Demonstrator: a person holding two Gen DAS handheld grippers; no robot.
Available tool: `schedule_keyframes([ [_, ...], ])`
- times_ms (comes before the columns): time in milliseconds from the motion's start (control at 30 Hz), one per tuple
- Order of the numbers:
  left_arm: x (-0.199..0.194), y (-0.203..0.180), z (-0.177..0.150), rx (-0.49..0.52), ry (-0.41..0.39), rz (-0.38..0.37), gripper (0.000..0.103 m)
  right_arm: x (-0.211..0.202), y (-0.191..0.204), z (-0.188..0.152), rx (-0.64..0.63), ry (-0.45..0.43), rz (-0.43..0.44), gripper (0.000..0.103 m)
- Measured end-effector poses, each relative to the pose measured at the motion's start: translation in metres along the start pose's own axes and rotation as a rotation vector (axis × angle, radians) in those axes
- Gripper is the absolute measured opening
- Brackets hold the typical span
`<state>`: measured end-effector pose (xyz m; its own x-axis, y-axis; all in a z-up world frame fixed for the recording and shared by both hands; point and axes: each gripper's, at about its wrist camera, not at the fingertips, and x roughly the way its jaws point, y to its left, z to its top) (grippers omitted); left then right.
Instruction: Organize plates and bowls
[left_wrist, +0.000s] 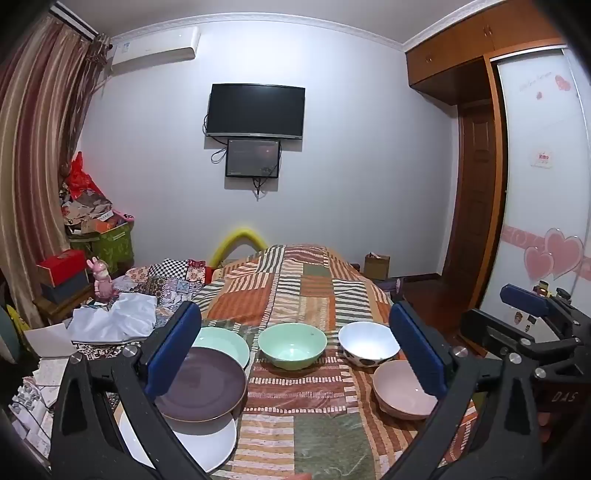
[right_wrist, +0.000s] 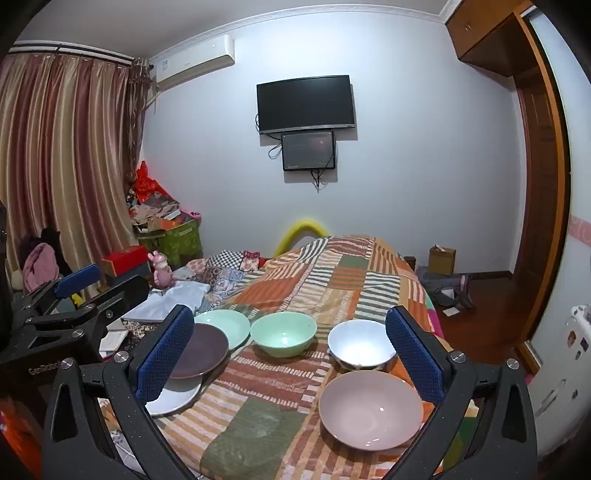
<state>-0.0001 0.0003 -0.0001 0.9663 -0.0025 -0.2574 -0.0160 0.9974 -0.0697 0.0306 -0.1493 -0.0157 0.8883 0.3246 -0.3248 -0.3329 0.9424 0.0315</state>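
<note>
Nearest you, both grippers hang over the near end of the bed. Your left gripper (left_wrist: 295, 354) has its blue pads spread as wide as they go, nothing between them but air, touching nothing. Your right gripper (right_wrist: 290, 354) is the same: pads wide apart, nothing held.

On the patchwork bedspread (left_wrist: 314, 435), left side, three plates overlap in a row: white plate (left_wrist: 207, 443) nearest, purple plate (left_wrist: 207, 384) partly on top of it, green plate (left_wrist: 225, 343) behind, its edge under the purple one. On the right, the pink bowl (right_wrist: 371, 410) is nearest, the white bowl (right_wrist: 360, 345) just behind it, close enough that you can't tell if they touch. The green bowl (right_wrist: 283, 332) sits mid-bed, just beside the green plate.

View differences: your left camera shows the white bowl's spotted outside and catches your right gripper off to the right edge; it also shows the wardrobe door with pink hearts (left_wrist: 554, 258). Your right camera looks down into the pink bowl, catches your left gripper at its left edge, and shows the pink bundle by the curtain (right_wrist: 38, 266).

Far wall: TV (left_wrist: 255, 110) with a smaller screen (left_wrist: 253, 158) below it, air conditioner (left_wrist: 155, 46) up left.
</note>
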Motion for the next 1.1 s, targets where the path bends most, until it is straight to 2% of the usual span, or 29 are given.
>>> schedule_keyframes([
  [133, 0.0, -0.001, 0.0, 0.006, -0.008, 0.017, 0.103, -0.001, 0.0, 0.0, -0.001, -0.002, -0.004, 0.103],
  [433, 0.002, -0.015, 0.002, 0.014, -0.011, 0.0, 0.103, -0.004, 0.001, 0.002, 0.007, -0.001, -0.005, 0.103],
  [500, -0.003, -0.004, 0.002, 0.018, -0.02, -0.008, 0.103, -0.001, 0.0, -0.002, 0.012, -0.005, -0.005, 0.103],
  [1100, -0.002, -0.002, 0.001, 0.006, -0.023, -0.015, 0.103, -0.002, 0.0, -0.002, 0.015, -0.008, -0.003, 0.103],
])
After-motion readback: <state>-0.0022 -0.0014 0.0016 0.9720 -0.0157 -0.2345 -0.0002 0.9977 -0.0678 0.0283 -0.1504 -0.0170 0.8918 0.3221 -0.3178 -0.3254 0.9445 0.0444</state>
